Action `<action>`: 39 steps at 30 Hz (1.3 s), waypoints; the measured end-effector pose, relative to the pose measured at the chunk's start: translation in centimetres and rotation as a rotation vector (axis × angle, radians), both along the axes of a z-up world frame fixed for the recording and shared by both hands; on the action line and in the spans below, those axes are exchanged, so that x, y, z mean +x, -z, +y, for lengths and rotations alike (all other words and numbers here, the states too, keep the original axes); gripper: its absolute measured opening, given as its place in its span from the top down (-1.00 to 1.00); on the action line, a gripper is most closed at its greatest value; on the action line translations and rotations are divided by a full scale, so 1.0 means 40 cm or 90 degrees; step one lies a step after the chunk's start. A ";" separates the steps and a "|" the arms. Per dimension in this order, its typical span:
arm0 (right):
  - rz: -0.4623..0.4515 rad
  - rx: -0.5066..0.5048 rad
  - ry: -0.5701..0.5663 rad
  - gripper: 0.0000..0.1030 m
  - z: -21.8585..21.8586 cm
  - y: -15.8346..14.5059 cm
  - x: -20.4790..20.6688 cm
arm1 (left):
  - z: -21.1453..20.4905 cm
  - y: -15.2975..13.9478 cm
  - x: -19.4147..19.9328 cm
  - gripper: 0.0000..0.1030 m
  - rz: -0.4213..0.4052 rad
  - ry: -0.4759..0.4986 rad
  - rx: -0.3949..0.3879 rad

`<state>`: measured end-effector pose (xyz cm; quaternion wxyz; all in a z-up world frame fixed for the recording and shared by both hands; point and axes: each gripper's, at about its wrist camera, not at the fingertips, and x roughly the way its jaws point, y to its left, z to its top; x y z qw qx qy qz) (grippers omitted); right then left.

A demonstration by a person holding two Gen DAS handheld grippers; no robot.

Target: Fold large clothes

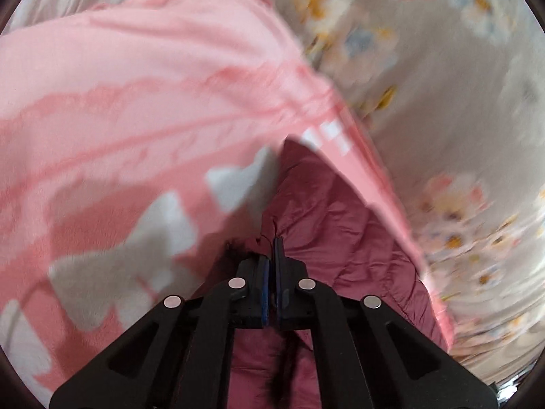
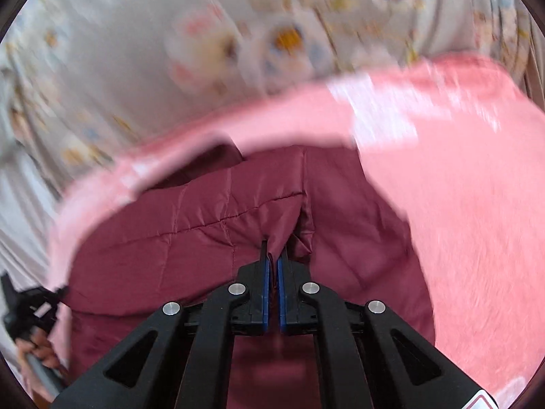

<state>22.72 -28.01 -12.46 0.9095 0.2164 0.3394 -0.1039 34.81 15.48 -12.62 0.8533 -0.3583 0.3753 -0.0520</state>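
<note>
Both pinching jacket [image 2: 211,238]: left gripper [image 1: 272,248] on furry edge, right gripper [image 2: 273,255] on fold. Soft, slick, puffy; grab seams.

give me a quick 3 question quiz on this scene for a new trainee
1. True or false: the right tool is shut on a pinch of the maroon quilted garment.
2. Which cloth is pinched in the left tool? A) maroon quilted garment B) floral sheet C) grey towel
3. Fill in: the maroon garment lies on a ____ fleece blanket.

Key: 1 true; 2 A; 3 pink
</note>
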 end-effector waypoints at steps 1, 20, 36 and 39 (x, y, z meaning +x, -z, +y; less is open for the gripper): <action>0.017 0.009 0.003 0.95 -0.006 0.027 0.004 | -0.002 0.022 0.002 0.98 0.014 0.001 0.001; 0.061 -0.029 -0.006 0.94 0.024 0.049 -0.019 | -0.018 0.062 -0.033 0.98 0.018 0.012 0.093; -0.044 -0.026 -0.168 0.75 0.285 -0.124 -0.028 | -0.199 -0.160 -0.125 0.72 -0.074 0.130 0.194; -0.006 -0.032 -0.207 0.86 0.340 -0.082 0.019 | -0.271 -0.113 -0.094 0.73 -0.035 0.168 0.212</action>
